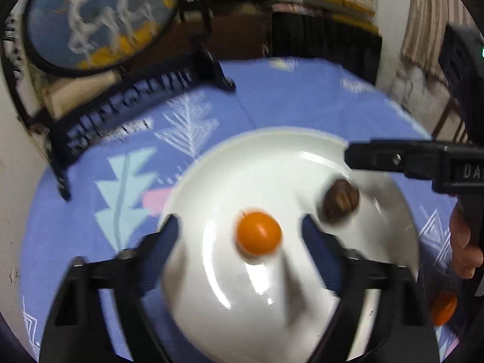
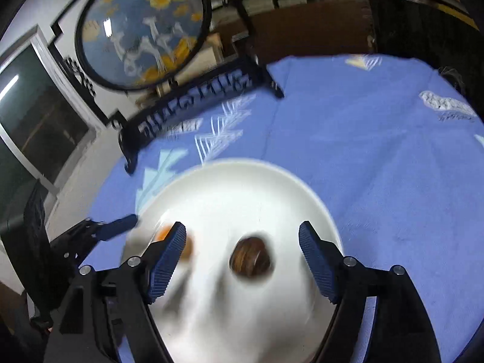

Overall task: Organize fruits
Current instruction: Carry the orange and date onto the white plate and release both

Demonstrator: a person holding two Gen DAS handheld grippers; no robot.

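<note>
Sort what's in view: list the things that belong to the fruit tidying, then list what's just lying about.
Part of the job:
orange fruit on the plate
brown fruit on the plate
white plate
second orange fruit on the cloth beside the plate
left gripper, jaws open
right gripper, jaws open

Lying about:
round painted screen
its black stand
blue tablecloth

The surface [image 2: 363, 151] is covered by a blue cloth printed with white and pale-blue tree shapes and a pink patch. A white plate [image 1: 272, 163] sits on the cloth. At the far left, the dark carved stand [image 1: 121, 115] of a round painted screen rests on the cloth. A small orange fruit [image 1: 443, 310] lies on the cloth just beside the plate's right rim.
</note>
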